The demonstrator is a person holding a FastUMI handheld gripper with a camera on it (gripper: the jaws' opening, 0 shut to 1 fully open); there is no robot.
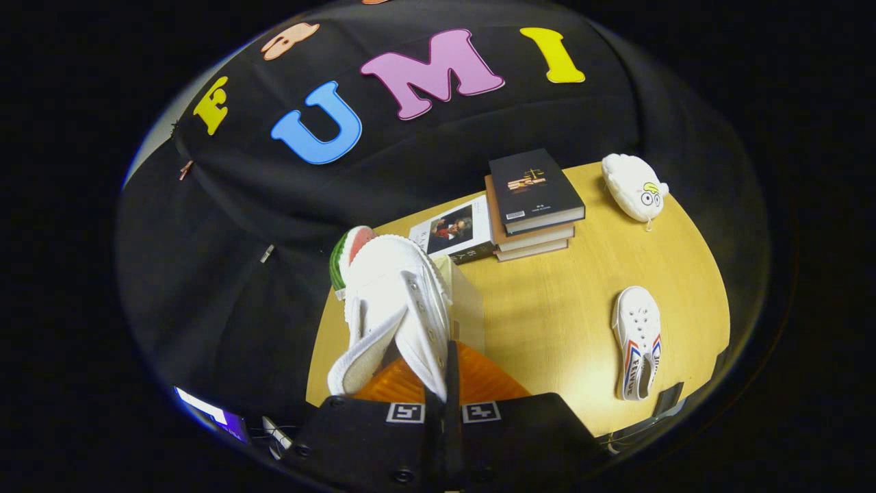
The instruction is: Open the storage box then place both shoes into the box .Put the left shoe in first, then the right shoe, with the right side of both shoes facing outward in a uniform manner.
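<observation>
My gripper [445,387] is shut on a white canvas shoe [393,308], with both fingers pinching the edge of its upper by the eyelets. The shoe hangs toe away from me, its tongue drooping toward me. Directly under and behind it stands the storage box [471,305] with pale translucent walls. An orange ribbed lid [489,383] shows just ahead of the fingers. The second white shoe [638,342], with red and blue side stripes, lies flat on the wooden table [547,315] well to the right of the fingers.
A stack of books [535,205] stands beyond the box, with one more book [455,236] lying flat beside it. A white plush toy [633,186] lies at the table's far right. A watermelon-patterned object [342,257] peeks out behind the held shoe.
</observation>
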